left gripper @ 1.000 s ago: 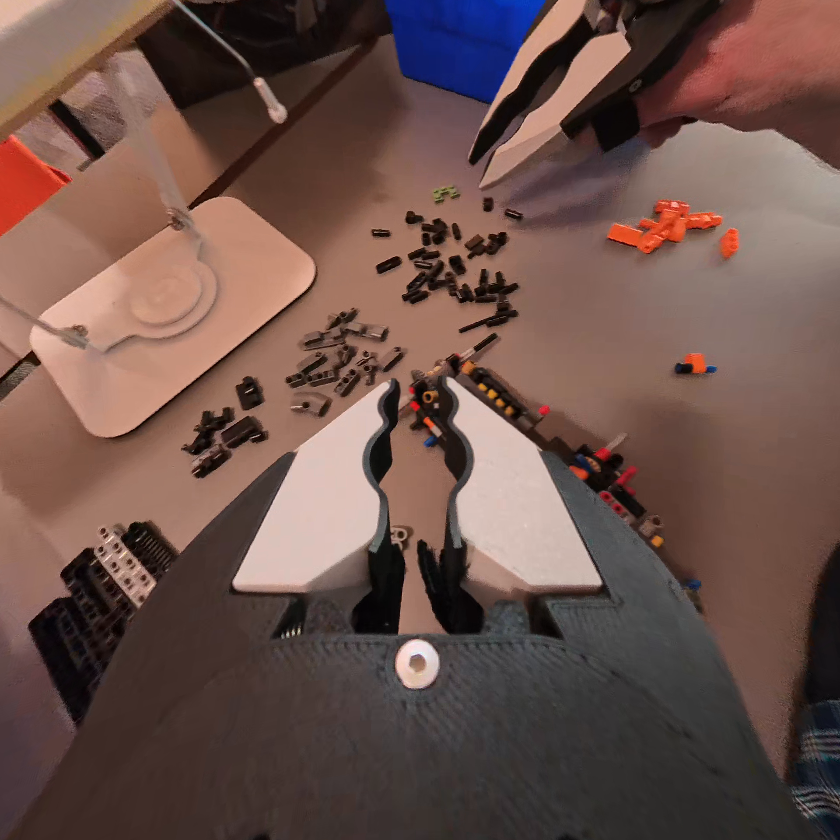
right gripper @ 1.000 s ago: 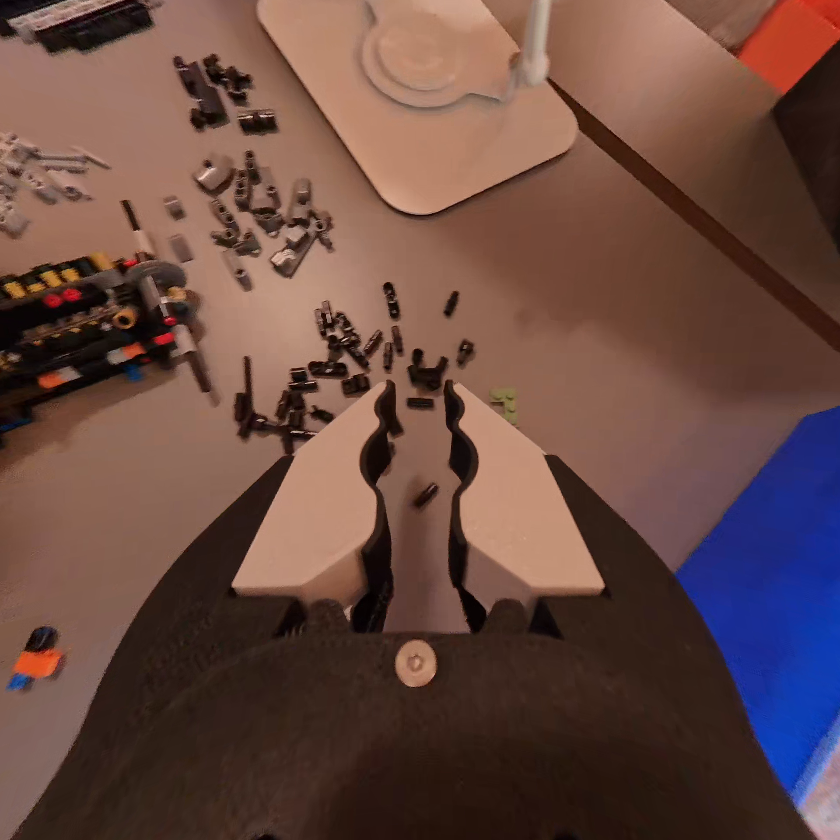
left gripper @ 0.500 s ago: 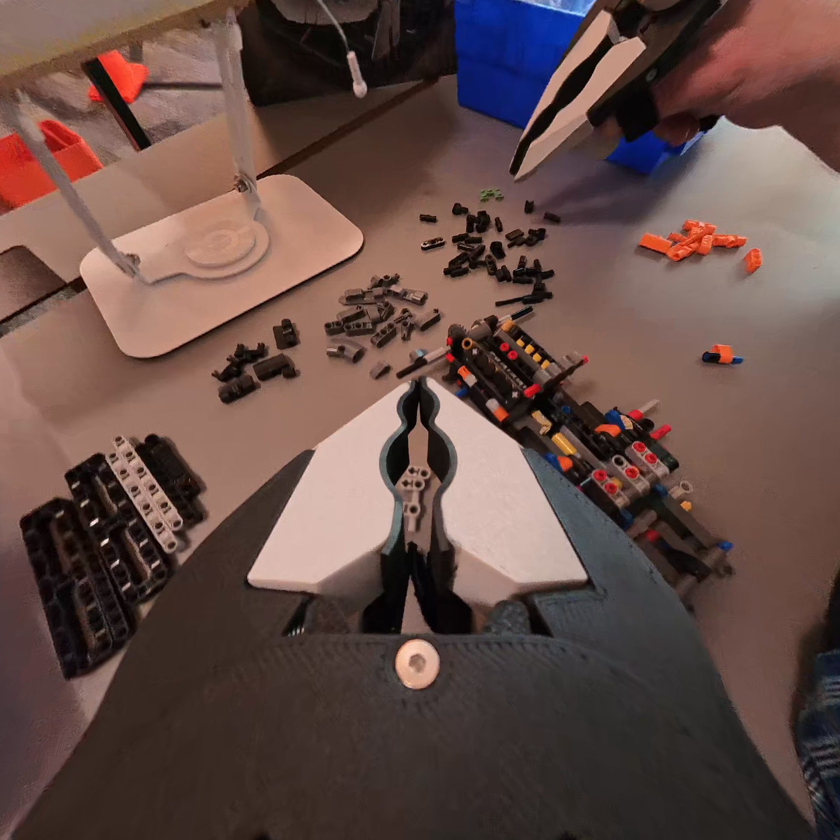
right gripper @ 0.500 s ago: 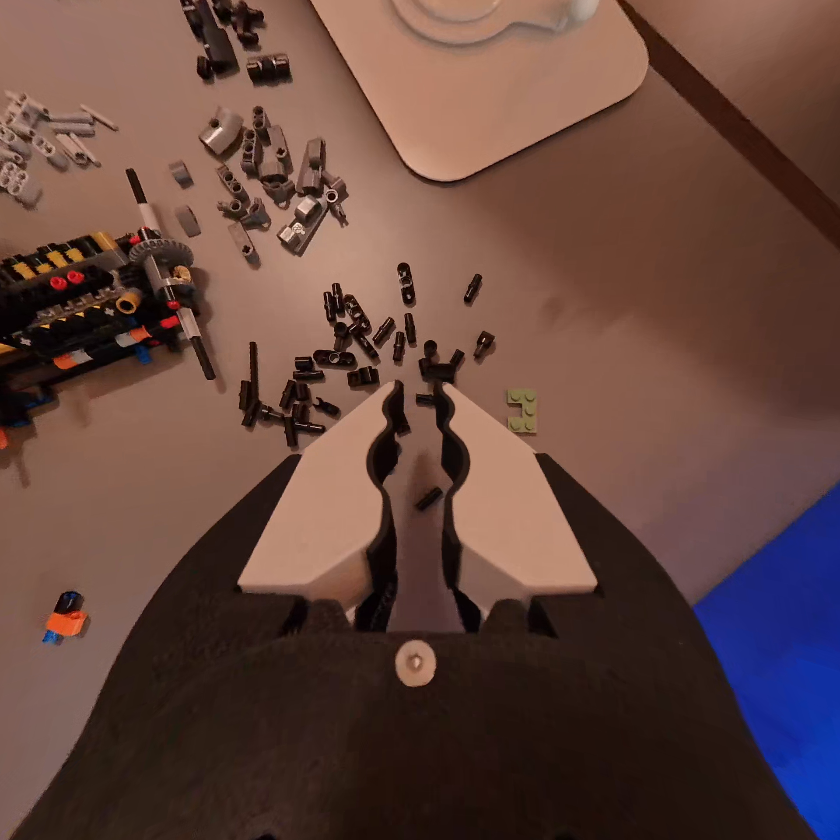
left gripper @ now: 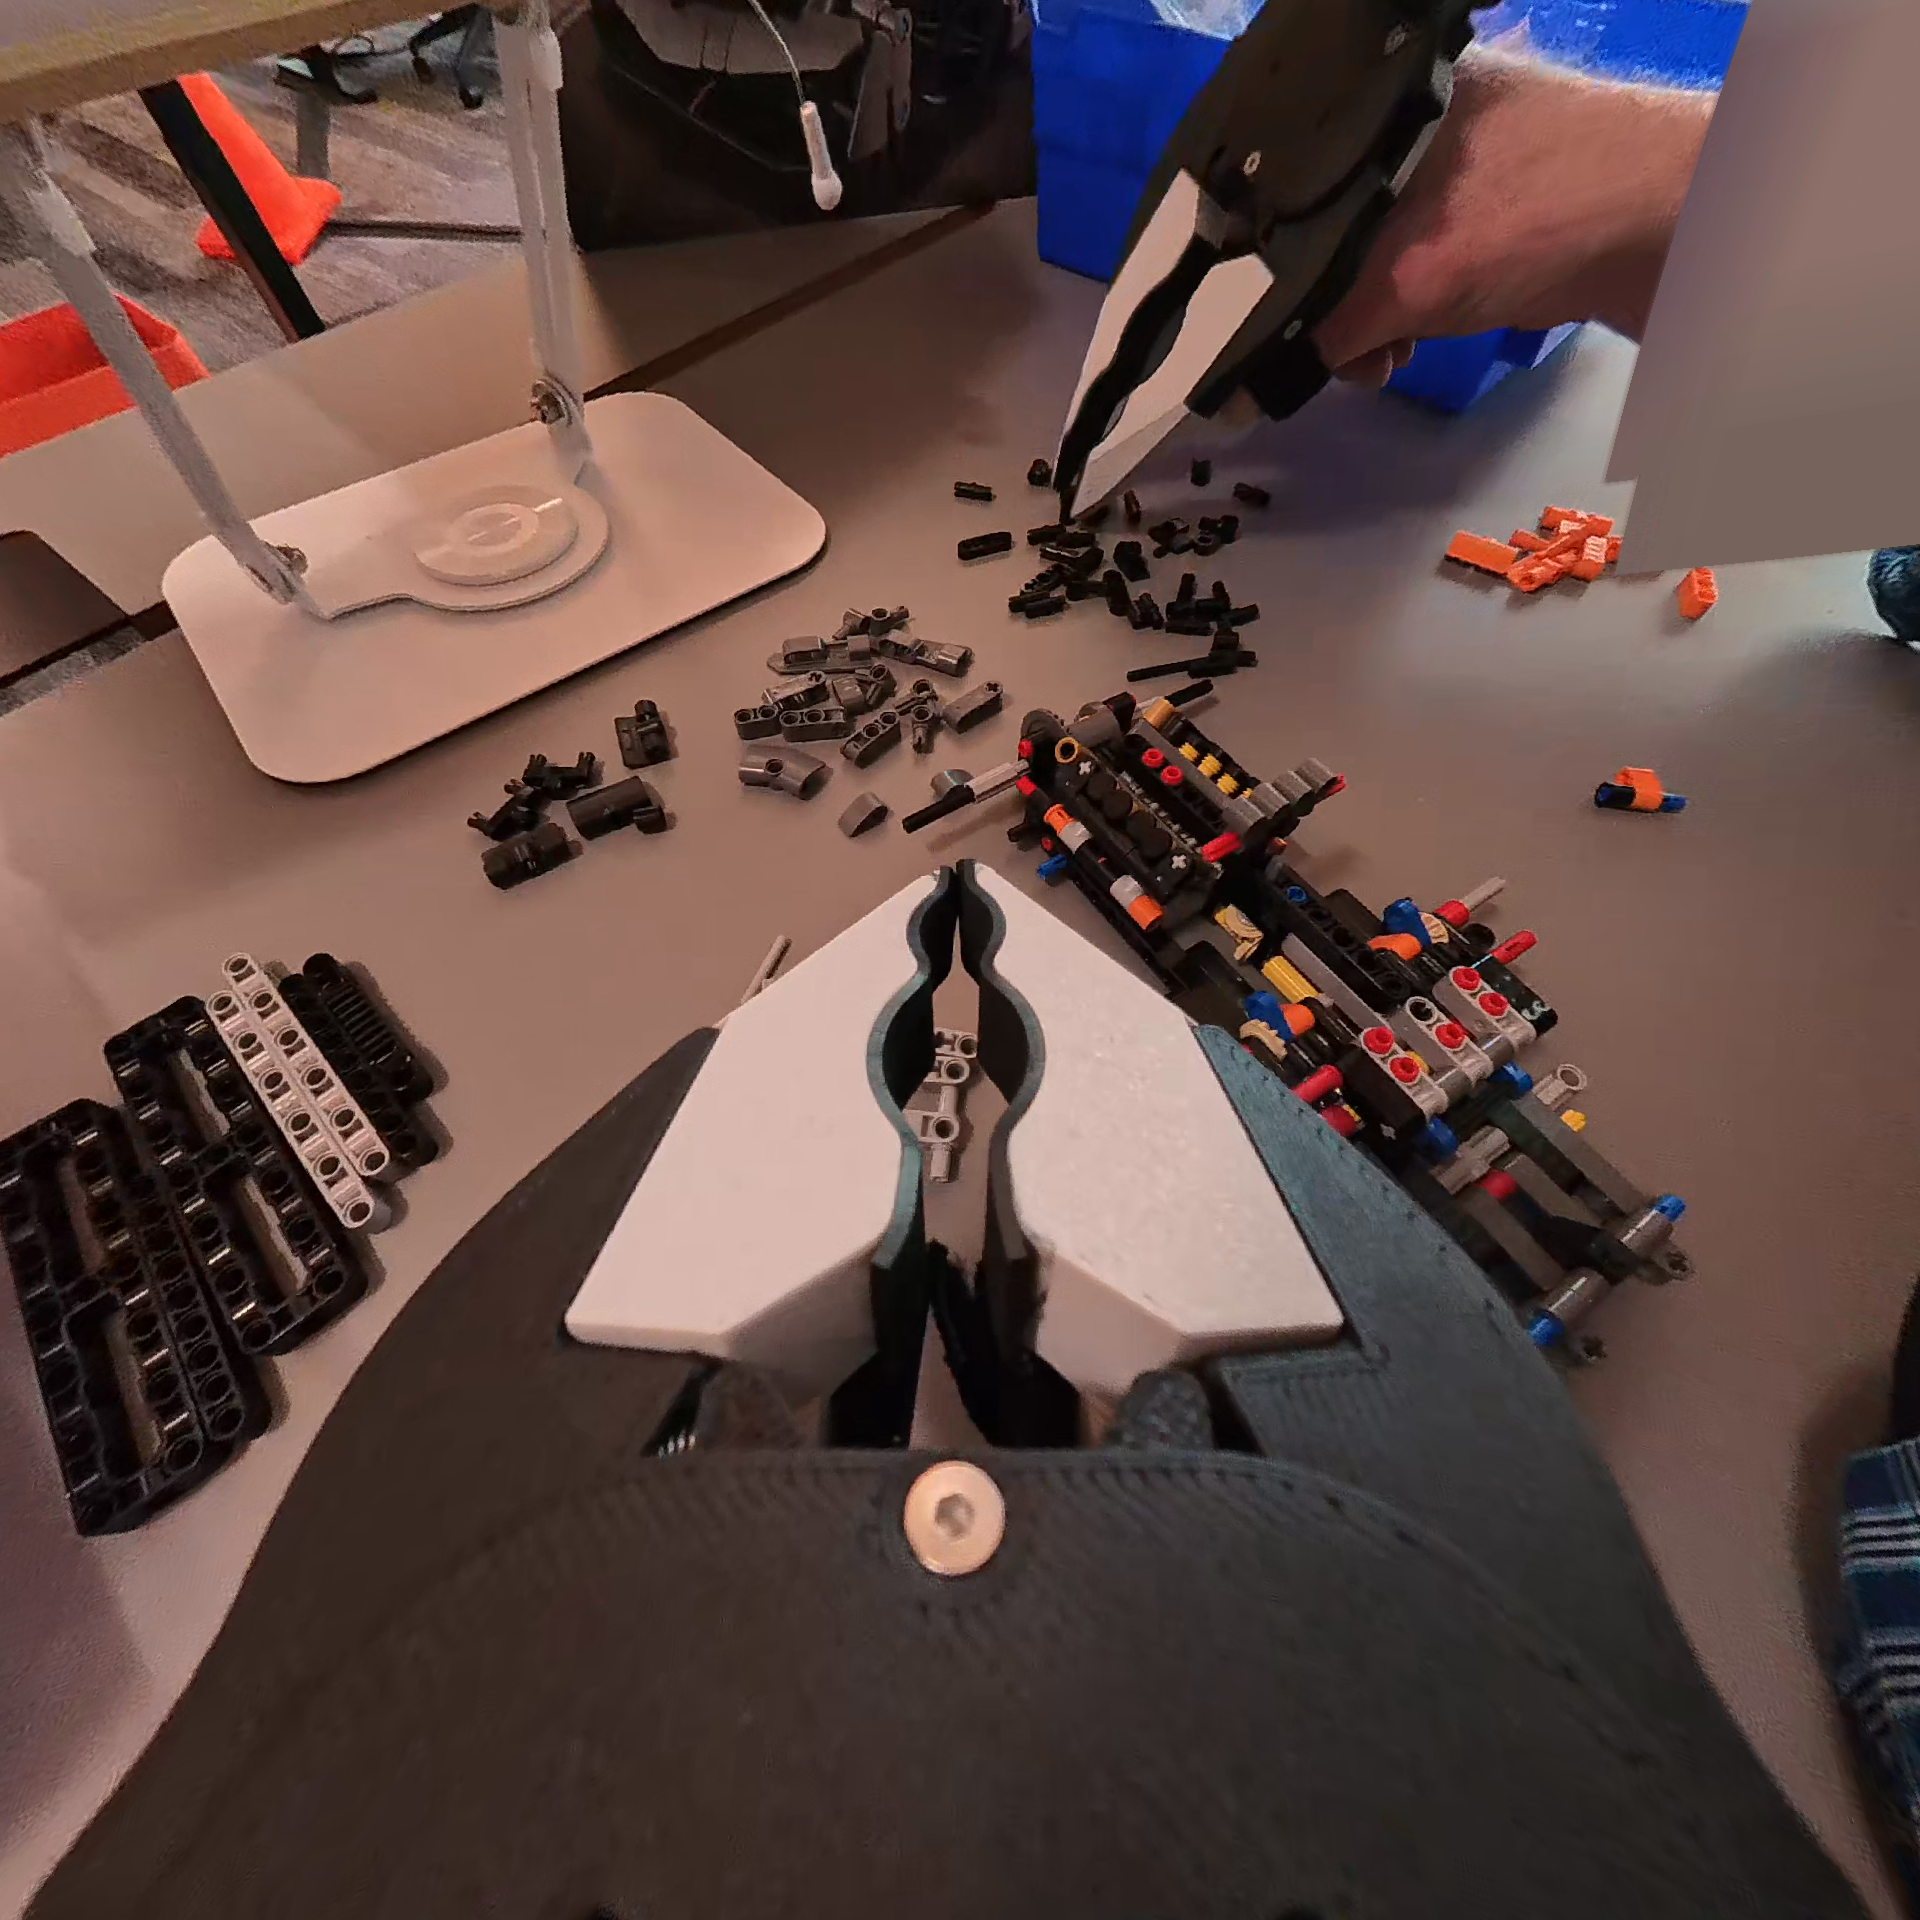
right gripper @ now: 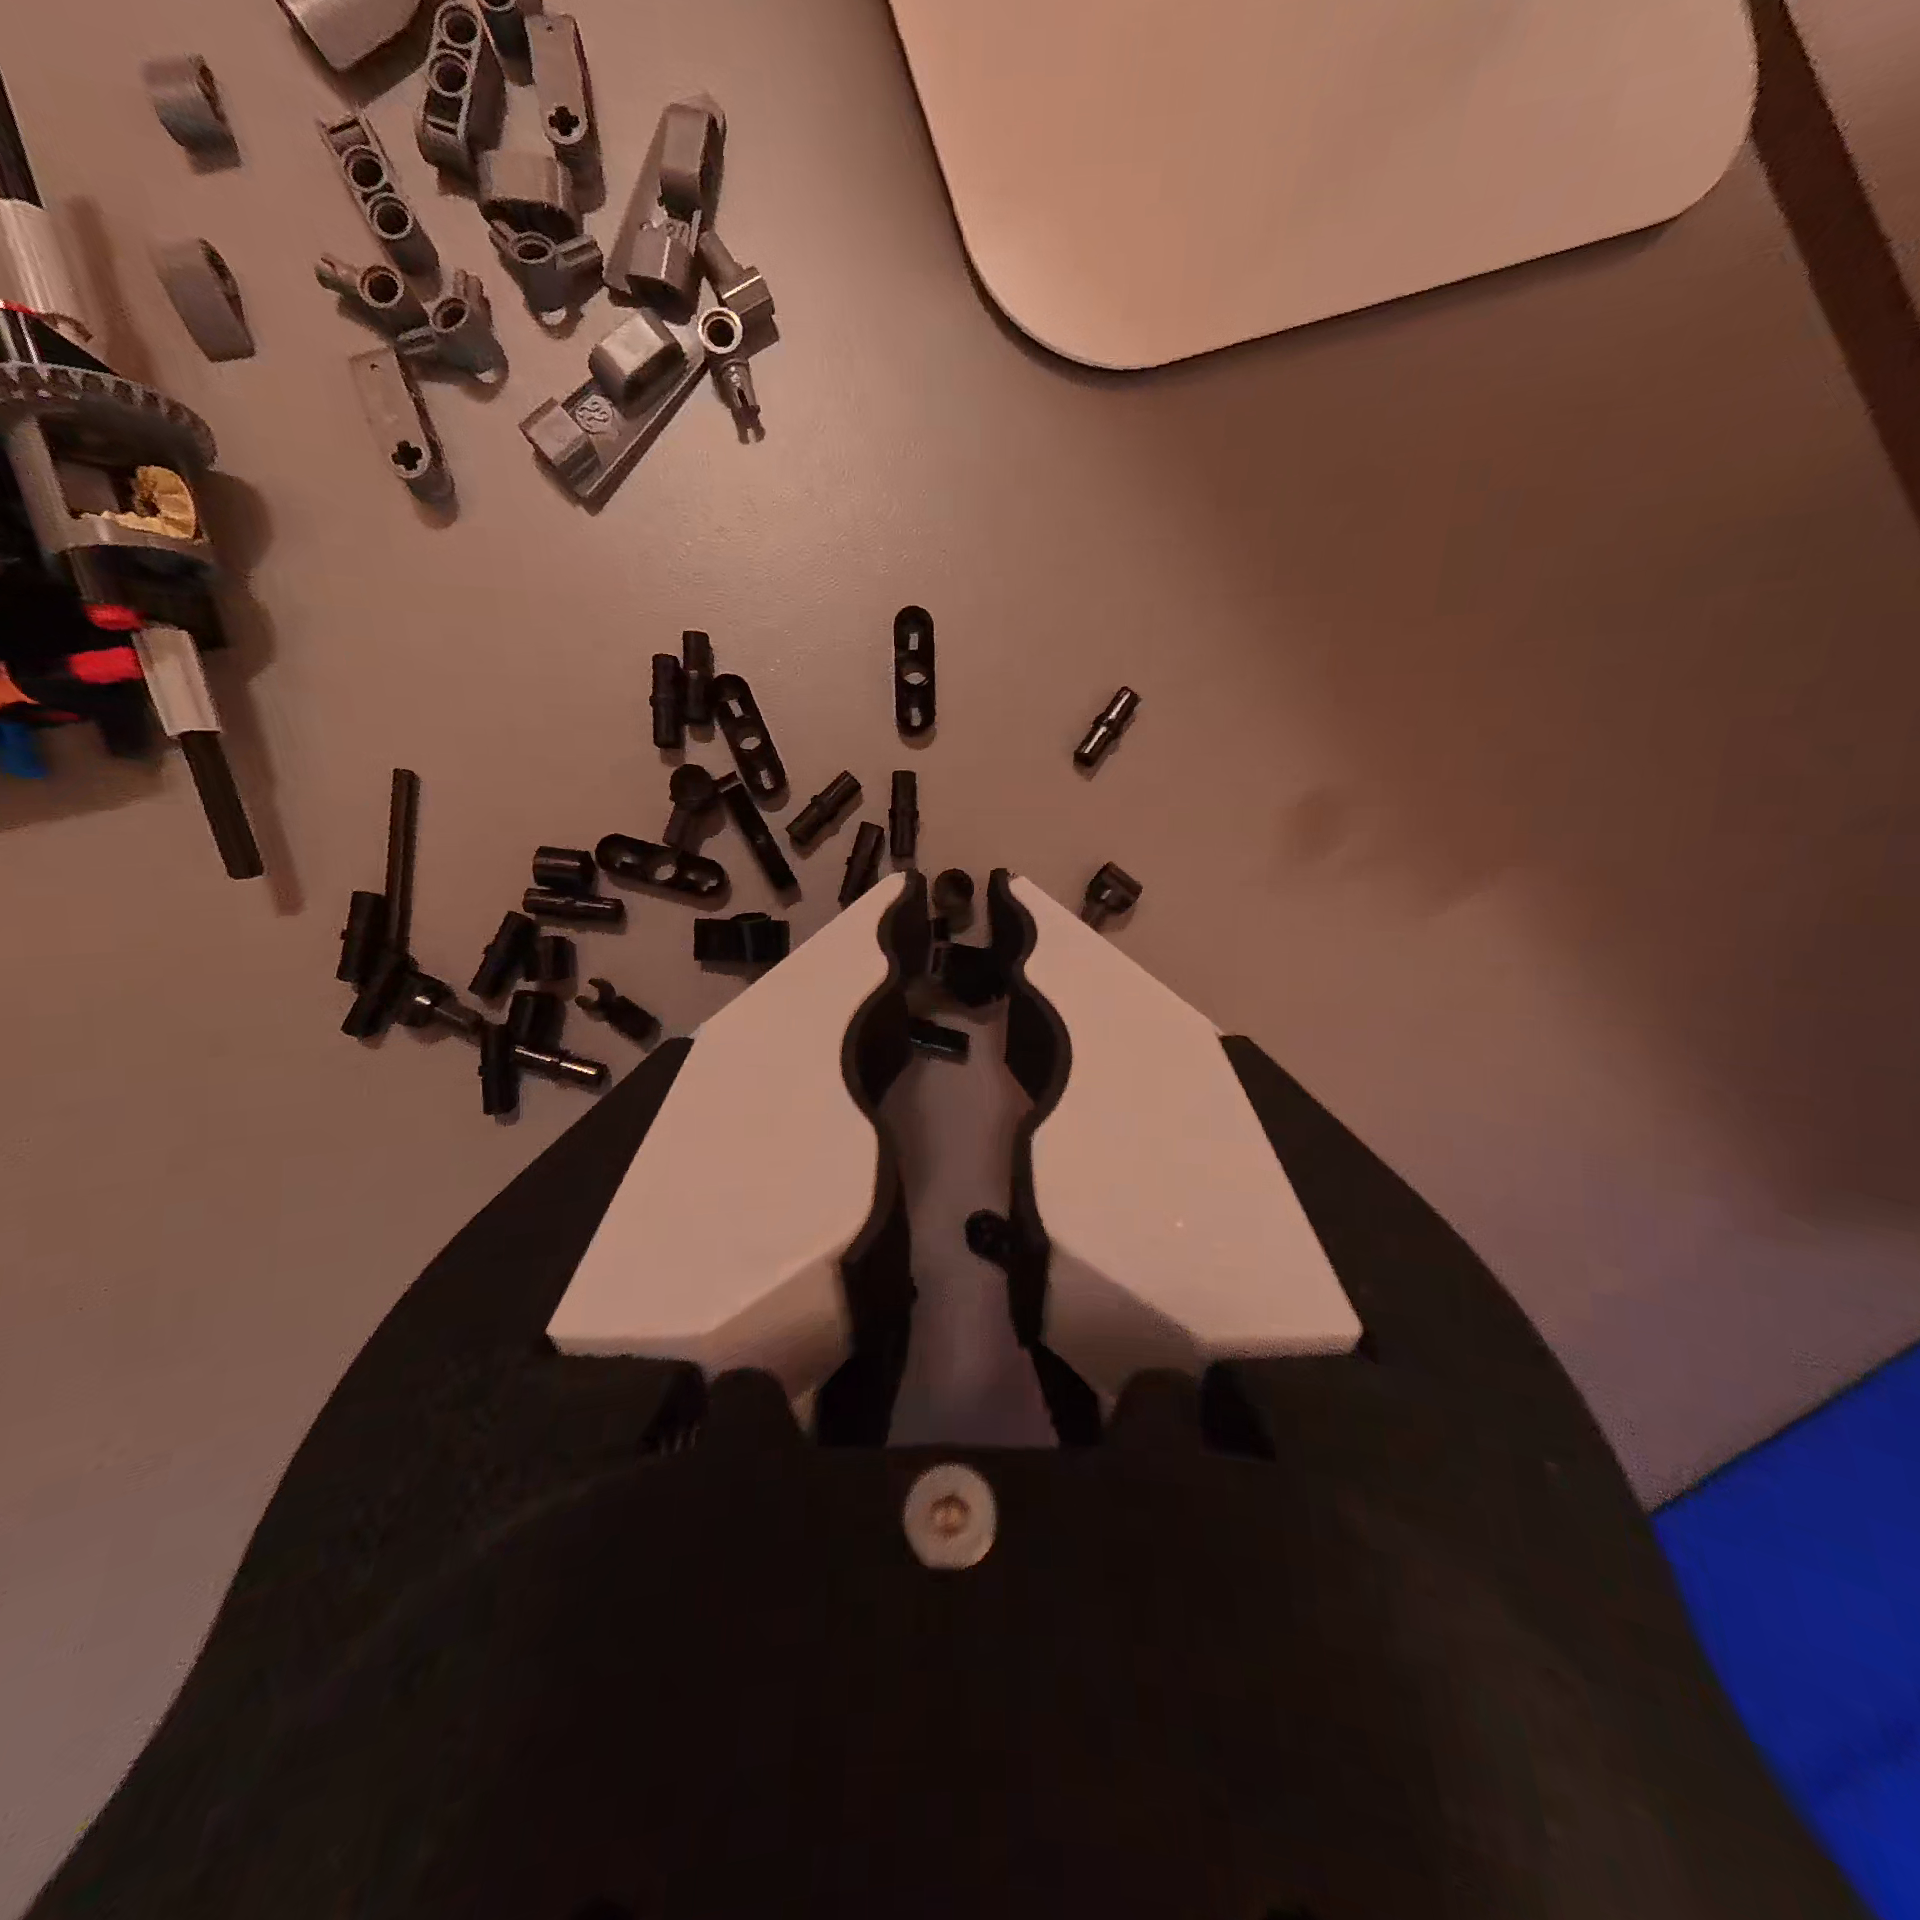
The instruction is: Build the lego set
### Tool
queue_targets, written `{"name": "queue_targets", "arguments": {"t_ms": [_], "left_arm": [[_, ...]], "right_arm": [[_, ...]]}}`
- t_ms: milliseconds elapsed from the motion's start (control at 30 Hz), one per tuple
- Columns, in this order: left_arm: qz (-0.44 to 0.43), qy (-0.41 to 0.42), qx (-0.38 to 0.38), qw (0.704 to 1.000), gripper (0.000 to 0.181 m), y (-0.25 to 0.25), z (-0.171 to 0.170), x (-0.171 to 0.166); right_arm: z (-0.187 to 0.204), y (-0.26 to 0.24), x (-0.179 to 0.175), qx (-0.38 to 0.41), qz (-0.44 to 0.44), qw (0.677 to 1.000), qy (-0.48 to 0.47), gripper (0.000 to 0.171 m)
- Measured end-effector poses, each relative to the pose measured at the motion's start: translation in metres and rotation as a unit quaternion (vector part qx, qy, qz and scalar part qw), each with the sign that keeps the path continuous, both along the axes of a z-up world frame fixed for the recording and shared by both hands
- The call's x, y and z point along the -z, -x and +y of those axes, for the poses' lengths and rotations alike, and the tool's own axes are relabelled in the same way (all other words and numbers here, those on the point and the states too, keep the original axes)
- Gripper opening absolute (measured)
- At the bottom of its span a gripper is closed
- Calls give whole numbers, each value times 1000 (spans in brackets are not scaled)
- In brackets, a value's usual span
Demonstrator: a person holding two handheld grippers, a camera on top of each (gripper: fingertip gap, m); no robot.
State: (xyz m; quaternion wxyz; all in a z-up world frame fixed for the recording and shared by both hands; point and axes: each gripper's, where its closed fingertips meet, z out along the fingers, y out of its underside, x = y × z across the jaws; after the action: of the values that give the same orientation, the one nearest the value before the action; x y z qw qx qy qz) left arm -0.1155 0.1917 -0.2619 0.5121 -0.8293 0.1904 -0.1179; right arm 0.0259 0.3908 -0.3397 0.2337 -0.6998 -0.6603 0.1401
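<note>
The partly built lego chassis (left gripper: 1278, 935), black with red, yellow, blue and orange bits, lies on the grey table to the right of my left gripper (left gripper: 954, 873). That gripper is shut, tips touching, and hovers over small light grey connectors (left gripper: 940, 1091) on the table. My right gripper (right gripper: 954, 883) is low over the pile of black pins (right gripper: 727, 831), narrowly open. A small black connector (right gripper: 953, 896) lies between its tips. In the left wrist view the right gripper (left gripper: 1070, 504) points down into that pile (left gripper: 1132, 582).
Dark grey pieces (left gripper: 862, 696) lie left of the chassis. Black frames and a light grey beam (left gripper: 296, 1091) are at far left, and orange pieces (left gripper: 1538, 545) at far right. A white lamp base (left gripper: 488, 582) and a blue bin (left gripper: 1091, 125) stand at the back. One gripper's finger ends stand about 25 cm off the other's. The light grey beam (left gripper: 296, 1091) lies some 20 cm from my left tips, 35 cm from my right tips.
My left gripper has closed and drawn back from the chassis. My right gripper has dropped down onto the black pin pile, with its jaws slightly narrower.
</note>
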Motion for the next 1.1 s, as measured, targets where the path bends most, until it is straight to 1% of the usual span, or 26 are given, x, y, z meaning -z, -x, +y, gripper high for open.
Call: {"name": "queue_targets", "arguments": {"t_ms": [100, 233, 333, 467, 633, 833, 933, 1100], "left_arm": [[-2, -2, 1, 1000, 0, 1, 1, -1], [-1, -3, 2, 1000, 0, 0, 2, 0], [0, -1, 5, 1000, 0, -2, 2, 0], [2, -5, 10, 1000, 0, -7, 2, -5], [-4, -6, 25, 1000, 0, -17, -1, -7], [1, -15, 54, 998, 1, -33, -6, -16], [3, -12, 81, 997, 5, -49, -11, -19], [6, 1, 148, 989, 8, -94, -22, -20]], "right_arm": [[-1, 2, 3, -3, 3, 1000, 3, 4], [1, 1, -1, -1, 12, 1000, -1, 4], [-3, 0, -13, -2, 28, 1000, -7, 4], [-21, -7, -41, -8, 61, 998, -20, 4], [-55, -25, -73, -17, 85, 995, -46, 5], [-105, -50, -91, -15, 111, 993, -42, 4], [-130, -62, -92, -10, 123, 992, -23, 5], [-173, -83, -77, -17, 133, 991, 3, 4]]}}
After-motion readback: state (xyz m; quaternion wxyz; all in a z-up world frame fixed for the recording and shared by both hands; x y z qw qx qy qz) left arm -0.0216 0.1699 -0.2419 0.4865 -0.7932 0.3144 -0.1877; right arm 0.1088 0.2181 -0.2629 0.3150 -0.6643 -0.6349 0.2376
